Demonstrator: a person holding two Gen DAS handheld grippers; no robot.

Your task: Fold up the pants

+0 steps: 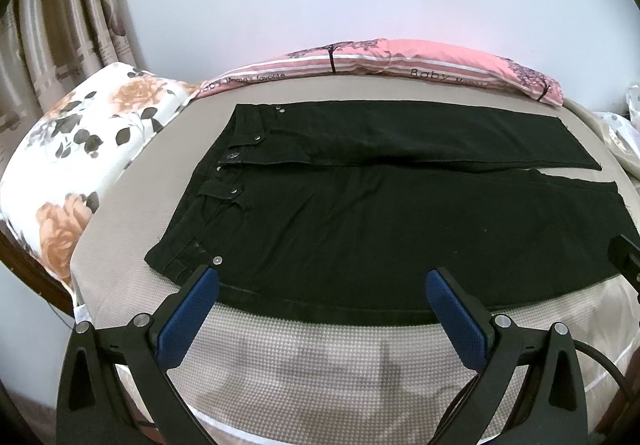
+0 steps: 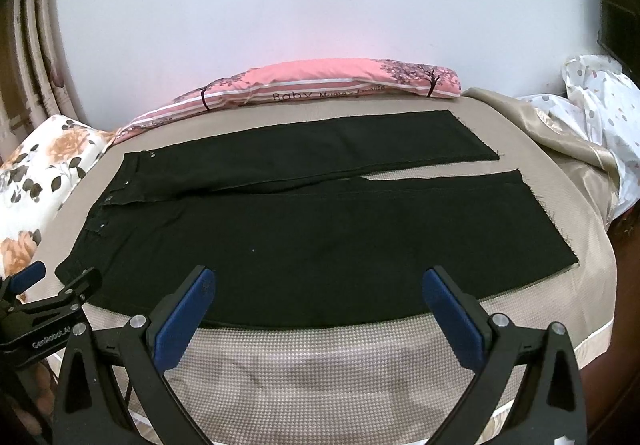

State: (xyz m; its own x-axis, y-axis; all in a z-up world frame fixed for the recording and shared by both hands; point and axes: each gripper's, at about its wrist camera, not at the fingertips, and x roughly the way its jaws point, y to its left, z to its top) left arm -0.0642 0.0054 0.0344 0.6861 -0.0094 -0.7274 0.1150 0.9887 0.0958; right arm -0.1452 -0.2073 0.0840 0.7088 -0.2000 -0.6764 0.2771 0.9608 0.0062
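Black pants (image 1: 360,213) lie flat on the beige bed (image 1: 320,365), waistband to the left, both legs running right, a narrow gap between the leg ends. My left gripper (image 1: 322,281) is open and empty, hovering over the near edge of the pants by the waist. My right gripper (image 2: 320,279) is open and empty over the near leg (image 2: 320,245). The left gripper also shows at the left edge of the right wrist view (image 2: 52,285). A tip of the right gripper shows at the right edge of the left wrist view (image 1: 626,257).
A floral pillow (image 1: 76,149) lies at the left end of the bed. A pink striped pillow (image 1: 380,63) lies along the wall behind the pants. Crumpled white spotted and satin bedding (image 2: 592,117) sits at the right. Curtains (image 1: 52,25) hang at the far left.
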